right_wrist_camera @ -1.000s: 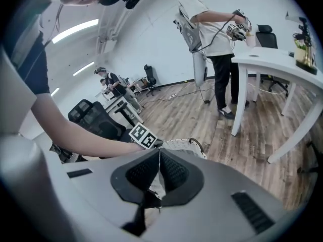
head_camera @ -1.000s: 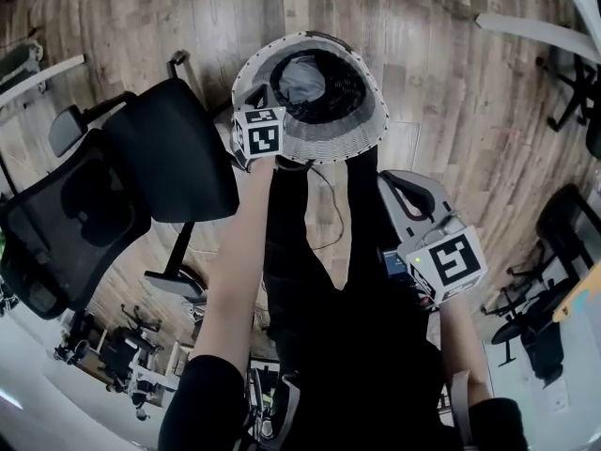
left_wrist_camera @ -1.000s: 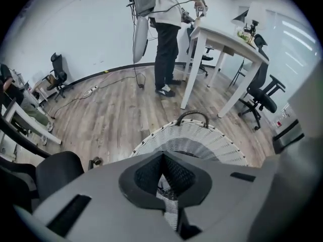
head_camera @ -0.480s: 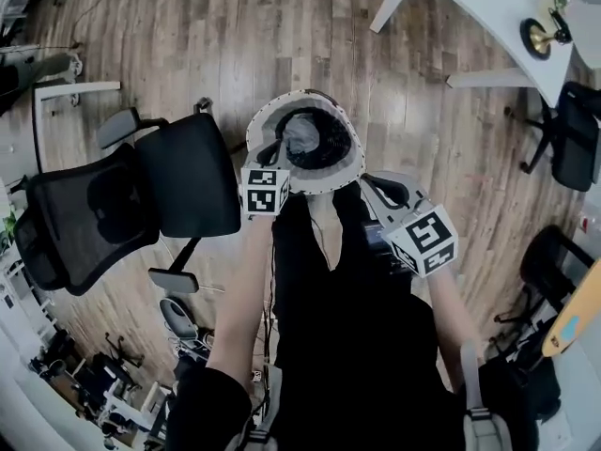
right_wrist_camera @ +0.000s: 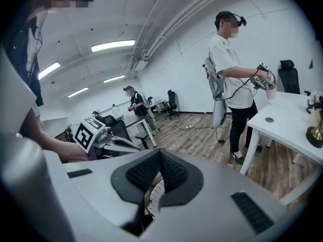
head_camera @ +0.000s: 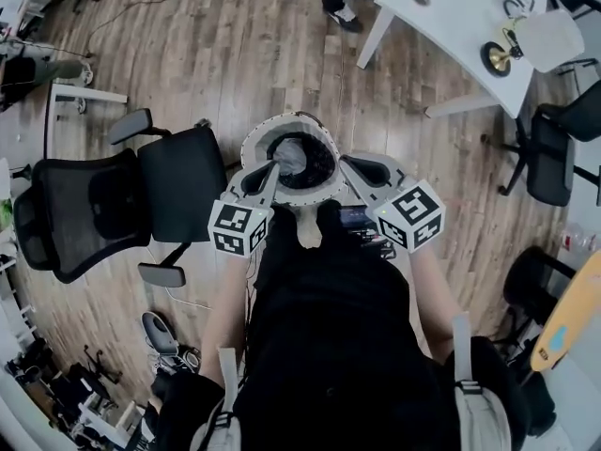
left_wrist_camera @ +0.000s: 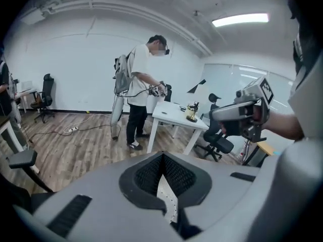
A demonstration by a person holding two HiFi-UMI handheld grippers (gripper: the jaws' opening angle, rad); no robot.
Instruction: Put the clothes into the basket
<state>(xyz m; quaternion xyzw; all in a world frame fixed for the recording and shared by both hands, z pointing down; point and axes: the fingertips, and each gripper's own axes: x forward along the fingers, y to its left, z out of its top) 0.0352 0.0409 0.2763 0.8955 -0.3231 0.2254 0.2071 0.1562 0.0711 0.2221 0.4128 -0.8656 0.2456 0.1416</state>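
The white perforated basket (head_camera: 252,147) stands on the wood floor just past my feet. A grey cloth (head_camera: 289,156) lies in it on dark fabric (head_camera: 317,165). My left gripper (head_camera: 273,167) hangs over the basket's near left rim and my right gripper (head_camera: 346,162) over its near right rim, both well above it. In the left gripper view the left gripper (left_wrist_camera: 162,158) has its pads together with nothing clamped; a strip of basket rim (left_wrist_camera: 168,201) shows below them. The right gripper (right_wrist_camera: 160,153) is likewise shut and empty.
A black office chair (head_camera: 178,181) with a mesh back (head_camera: 75,216) stands close on the left. A white table (head_camera: 460,7) carrying a brass object (head_camera: 496,57) is at the upper right, with another person (left_wrist_camera: 141,69) beside it. More chairs (head_camera: 554,148) stand at the right.
Both grippers have risen away from the basket; the left one was at its rim a second ago. The basket looks smaller and farther below, and more of the room shows.
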